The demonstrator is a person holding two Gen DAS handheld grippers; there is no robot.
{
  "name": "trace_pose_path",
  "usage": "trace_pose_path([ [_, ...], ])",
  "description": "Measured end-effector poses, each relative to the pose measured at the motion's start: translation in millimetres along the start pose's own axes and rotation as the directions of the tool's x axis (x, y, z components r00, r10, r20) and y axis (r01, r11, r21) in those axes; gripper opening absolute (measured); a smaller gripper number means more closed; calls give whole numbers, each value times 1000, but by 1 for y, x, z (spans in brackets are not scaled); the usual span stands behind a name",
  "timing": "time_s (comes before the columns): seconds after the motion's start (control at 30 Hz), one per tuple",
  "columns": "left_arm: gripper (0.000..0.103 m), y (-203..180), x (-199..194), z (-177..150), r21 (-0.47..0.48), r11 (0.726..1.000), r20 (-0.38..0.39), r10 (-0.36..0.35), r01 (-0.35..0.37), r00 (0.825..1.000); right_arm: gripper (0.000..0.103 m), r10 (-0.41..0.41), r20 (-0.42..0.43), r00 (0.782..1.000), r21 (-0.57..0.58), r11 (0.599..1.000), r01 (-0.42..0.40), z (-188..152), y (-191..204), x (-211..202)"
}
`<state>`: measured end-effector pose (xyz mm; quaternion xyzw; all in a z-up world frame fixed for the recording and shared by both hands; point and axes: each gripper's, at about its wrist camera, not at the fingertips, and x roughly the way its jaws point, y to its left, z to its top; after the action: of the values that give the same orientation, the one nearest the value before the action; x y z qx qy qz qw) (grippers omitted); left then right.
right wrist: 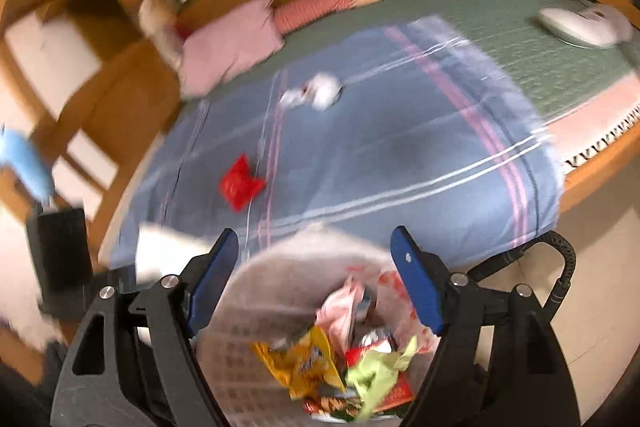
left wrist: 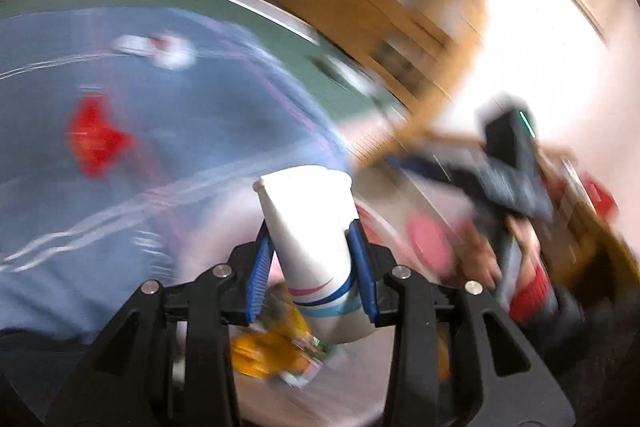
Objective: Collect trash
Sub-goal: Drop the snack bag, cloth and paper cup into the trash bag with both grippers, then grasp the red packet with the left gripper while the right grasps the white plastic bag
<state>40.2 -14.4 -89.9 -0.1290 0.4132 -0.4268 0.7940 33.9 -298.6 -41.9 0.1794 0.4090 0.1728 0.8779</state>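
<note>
My left gripper (left wrist: 310, 227) is shut on a white paper cup (left wrist: 308, 235) with pink and blue stripes, its blue pads pressing both sides. The cup tilts over a pale bin whose yellow wrappers (left wrist: 268, 347) show below it. My right gripper (right wrist: 316, 235) is open and holds nothing. It hangs above the pale bin (right wrist: 280, 259), which contains several crumpled wrappers (right wrist: 320, 363). A red wrapper (right wrist: 240, 185) (left wrist: 96, 139) and a crumpled white scrap (right wrist: 316, 93) (left wrist: 160, 49) lie on the blue blanket. The cup (right wrist: 160, 251) also shows at the left of the right wrist view.
A blue striped blanket (right wrist: 400, 155) covers a bed with a green mat (right wrist: 520, 39), a pink pillow (right wrist: 228, 47) and a wooden frame (right wrist: 600, 179). A white device (right wrist: 576, 21) lies at the far right. A person's hand (left wrist: 524, 231) is at the right. Both views are blurred.
</note>
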Motion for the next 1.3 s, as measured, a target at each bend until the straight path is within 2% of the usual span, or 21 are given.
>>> trace_pose_path([
  [0.03, 40, -7, 8, -2, 26, 999, -35, -25, 26, 999, 77, -2, 12, 1000, 17, 1000, 1, 2, -4, -2],
  [0.07, 47, -15, 20, -6, 60, 998, -82, -30, 35, 996, 77, -3, 21, 1000, 30, 1000, 2, 3, -7, -4],
  [0.1, 68, -21, 31, -9, 89, 996, -125, -6, 18, 992, 77, -7, 24, 1000, 34, 999, 6, 3, -8, -5],
  [0.13, 78, -22, 37, -10, 98, 995, -143, 21, -6, 989, 77, -15, 27, 1000, 36, 999, 14, 3, -9, -6],
  [0.2, 83, -17, 43, -11, 83, 995, -162, 59, -46, 985, 77, -22, 27, 999, 41, 999, 21, 1, -12, -6],
  [0.27, 84, -1, 37, -7, 13, 998, -137, 64, -63, 988, 77, -16, 23, 1000, 54, 998, 14, 1, -17, -4],
  [0.33, 85, 18, 23, 2, -60, 993, -64, 99, -103, 993, 77, -13, 21, 1000, 63, 998, 11, -2, -20, -4],
  [0.37, 87, 33, 11, 10, -133, 979, 6, 157, -154, 988, 77, -12, 21, 1000, 66, 998, 11, -4, -21, -3],
  [0.43, 88, 73, -6, 27, -328, 902, 75, 322, -281, 944, 77, -7, 22, 1000, 72, 997, 5, -6, -20, -1],
  [0.53, 87, 131, -10, 50, -526, 766, 43, 458, -370, 888, 77, 8, 11, 1000, 73, 997, -9, -5, -18, 5],
  [0.6, 87, 155, -2, 63, -560, 709, -10, 513, -429, 859, 77, 0, 9, 1000, 53, 999, 0, -2, -14, 8],
  [0.67, 87, 175, 15, 72, -565, 669, -63, 549, -484, 833, 77, -6, 6, 1000, 38, 999, 5, 3, -11, 12],
  [0.77, 87, 188, 41, 75, -535, 660, -121, 558, -527, 821, 77, -46, -12, 999, 38, 998, 47, 18, -8, 27],
  [0.83, 78, 194, 57, 77, -499, 658, -159, 570, -564, 806, 77, -70, -23, 997, 38, 997, 71, 31, -6, 42],
  [0.9, 41, 203, 69, 75, -466, 676, -199, 549, -571, 812, 77, -82, -18, 996, 28, 996, 83, 45, -2, 58],
  [0.93, 39, 204, 70, 74, -454, 678, -207, 551, -578, 808, 77, -90, -8, 996, 15, 996, 90, 55, 2, 68],
  [0.97, 30, 200, 69, 73, -435, 677, -201, 570, -594, 797, 77, -96, -3, 995, 6, 995, 96, 62, 4, 77],
  [1.03, 28, 198, 64, 72, -422, 685, -172, 583, -594, 794, 77, -98, 1, 995, 8, 995, 98, 81, 10, 102],
  [1.1, 25, 187, 45, 71, -437, 689, -89, 607, -578, 790, 78, -101, -9, 995, 13, 995, 101, 102, 18, 134],
  [1.23, 25, 157, 4, 61, -448, 659, 36, 689, -604, 724, 79, -222, -2, 975, -124, 968, 220, 137, 45, 202],
  [1.3, 25, 152, -11, 51, -476, 639, 63, 710, -604, 702, 79, -350, 33, 936, -280, 896, 345, 149, 69, 242],
])
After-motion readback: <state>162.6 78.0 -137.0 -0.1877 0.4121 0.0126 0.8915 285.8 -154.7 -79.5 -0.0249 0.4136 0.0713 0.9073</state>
